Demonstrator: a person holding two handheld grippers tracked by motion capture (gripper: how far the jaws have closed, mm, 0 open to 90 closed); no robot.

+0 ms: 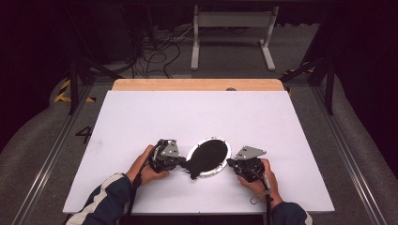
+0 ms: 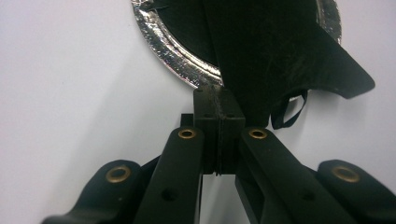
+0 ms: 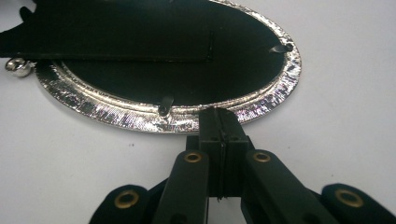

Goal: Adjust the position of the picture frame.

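An oval pad with a black fabric centre and a crinkled silver foil rim (image 1: 209,157) is seen lying flat on the white table (image 1: 141,122), near the middle of the edge closest to the person, with a black fabric flap (image 2: 280,51) folded across it and hanging past the rim. The pad's long axis is set on a slant, from the near left up towards the far right. It is flanked by both tools: the left gripper (image 1: 180,161) is held at its lower left end and the right gripper (image 1: 232,163) at its right side, each about equally close. In the left gripper view the jaws are pressed together with nothing between them, their tips (image 2: 219,105) just short of the foil rim beside the flap. In the right gripper view the jaws (image 3: 219,128) are likewise closed and empty, with the rim directly ahead and apparently touching. Any grasp is judged to call for the jaws being parted first, since the rim lies straight ahead of both.
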